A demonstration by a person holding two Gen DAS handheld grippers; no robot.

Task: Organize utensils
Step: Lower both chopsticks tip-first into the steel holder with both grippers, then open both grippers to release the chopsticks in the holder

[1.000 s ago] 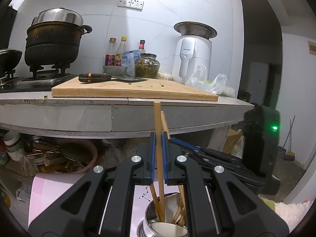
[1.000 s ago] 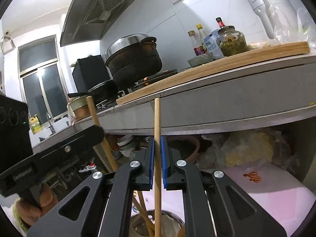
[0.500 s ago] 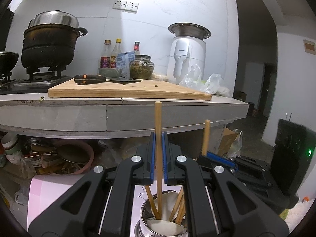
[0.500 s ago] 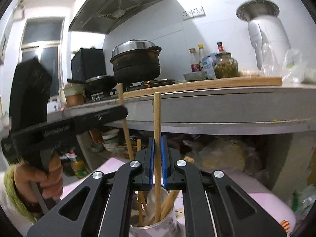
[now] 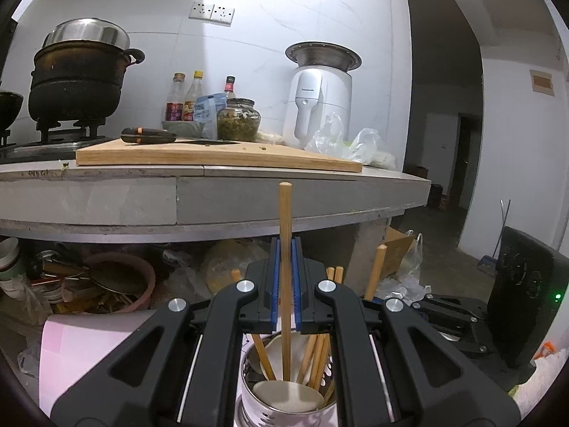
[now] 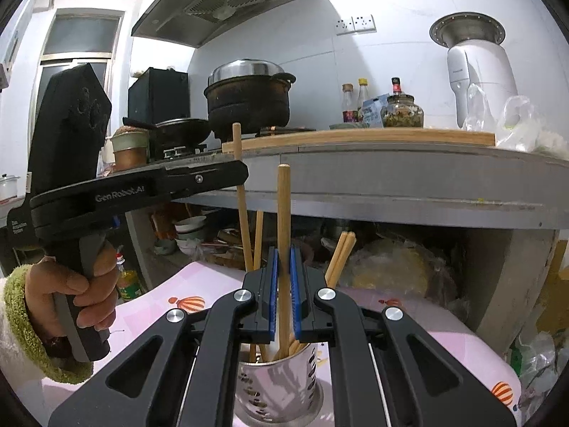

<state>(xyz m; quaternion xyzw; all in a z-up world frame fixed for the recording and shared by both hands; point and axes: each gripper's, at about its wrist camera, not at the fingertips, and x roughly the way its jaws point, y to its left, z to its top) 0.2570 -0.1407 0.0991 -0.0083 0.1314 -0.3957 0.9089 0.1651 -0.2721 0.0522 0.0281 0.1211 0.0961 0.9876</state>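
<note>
While each slim, round wooden chopstick point(image 5: 285, 249) looks light, stiff and a little slick, a grip near mid-length seems right, as both are taken now. Lower centre of the left view, the left gripper point(image 5: 285, 286) is clenched on one; the right gripper point(image 6: 283, 290) clamps another wooden chopstick point(image 6: 283, 220), both upright, low ends in the perforated steel utensil holder point(image 6: 281, 384). It stands on a pink patterned sheet point(image 6: 409, 323) below a grey stone counter point(image 6: 409, 181); the room is dim and cluttered.
</note>
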